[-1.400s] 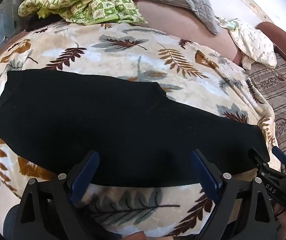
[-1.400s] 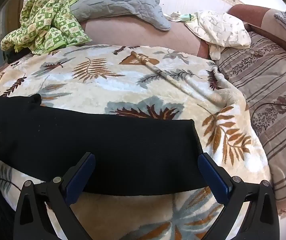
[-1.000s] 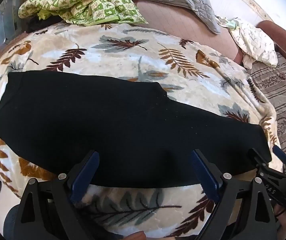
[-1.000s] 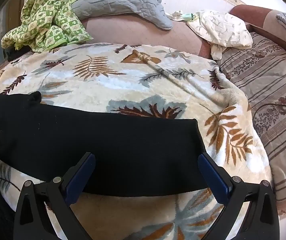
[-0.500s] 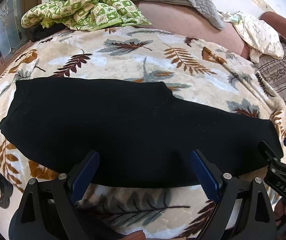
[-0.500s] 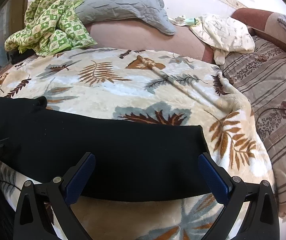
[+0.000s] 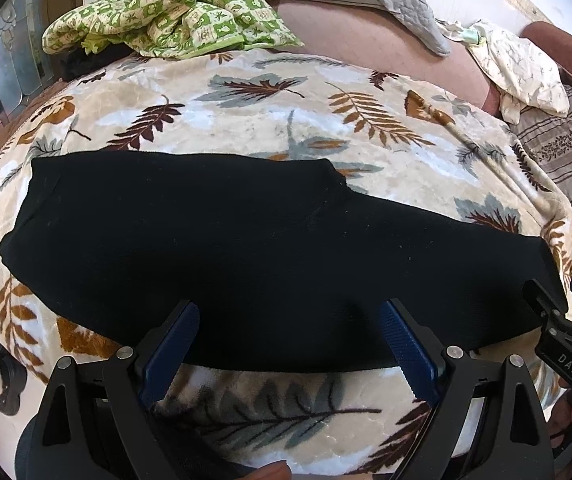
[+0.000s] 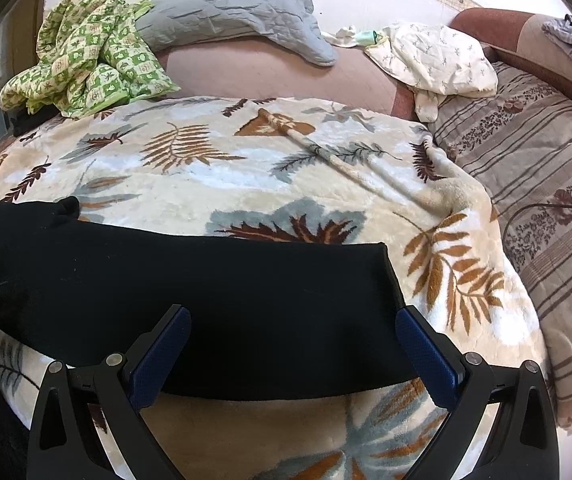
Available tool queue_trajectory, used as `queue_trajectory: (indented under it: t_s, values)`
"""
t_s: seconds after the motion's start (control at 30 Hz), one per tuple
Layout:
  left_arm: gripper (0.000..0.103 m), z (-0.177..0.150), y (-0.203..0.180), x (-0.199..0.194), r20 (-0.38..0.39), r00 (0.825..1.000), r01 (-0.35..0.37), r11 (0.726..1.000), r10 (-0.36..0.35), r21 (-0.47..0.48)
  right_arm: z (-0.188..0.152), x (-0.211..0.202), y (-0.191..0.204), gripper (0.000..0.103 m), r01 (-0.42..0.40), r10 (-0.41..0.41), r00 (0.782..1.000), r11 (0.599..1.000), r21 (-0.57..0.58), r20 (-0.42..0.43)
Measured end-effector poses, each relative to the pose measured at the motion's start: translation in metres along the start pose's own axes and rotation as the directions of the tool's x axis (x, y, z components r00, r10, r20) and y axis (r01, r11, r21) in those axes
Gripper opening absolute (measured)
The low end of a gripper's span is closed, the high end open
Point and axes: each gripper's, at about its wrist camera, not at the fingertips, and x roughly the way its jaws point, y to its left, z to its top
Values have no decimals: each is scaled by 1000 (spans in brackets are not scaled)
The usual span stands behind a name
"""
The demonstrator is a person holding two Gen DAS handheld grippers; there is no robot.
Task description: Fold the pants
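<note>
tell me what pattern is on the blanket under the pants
Cream blanket printed with brown, rust and grey-blue leaves and ferns; clearest in the right wrist view.

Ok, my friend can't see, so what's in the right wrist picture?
Black pants lie flat on a leafy blanket, with the open right gripper just above their near edge. Behind are a green quilt and a grey pillow.

The bed [image 8: 245, 76] carries a leaf-print blanket [image 8: 213, 176] spread over most of it. Black pants [image 7: 245, 248] lie flat on the blanket, stretched from 9 to 3 o'clock across its near part. At 11 o'clock a green checked quilt [image 8: 85, 64] sits bunched — touching the blanket's far edge. A grey pillow [image 8: 229, 12] lies at 12 o'clock, a cream cloth [image 8: 438, 60] at 1 o'clock — beside a striped cover [image 8: 546, 168] at 3 o'clock.
</note>
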Motion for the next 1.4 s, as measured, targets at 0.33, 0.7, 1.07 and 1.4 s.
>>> queue_trajectory:
  t_s: [0.33, 0.7, 1.07, 1.4]
  values:
    - [92, 0, -7, 5, -4, 1000, -22, 999, 22, 25, 0, 0, -5, 103, 6, -6, 1000, 1000, 15, -1]
    - [92, 0, -6, 6, -4, 1000, -20, 1000, 20, 24, -1, 2, -3, 103, 13, -13, 1000, 1000, 11, -7]
    - [92, 0, -7, 7, -4, 1000, -22, 999, 22, 27, -1, 2, -4, 103, 15, -15, 1000, 1000, 15, -6]
    - [92, -1, -7, 6, -4, 1000, -23, 999, 23, 26, -2, 1, -6, 103, 17, -17, 1000, 1000, 18, -5]
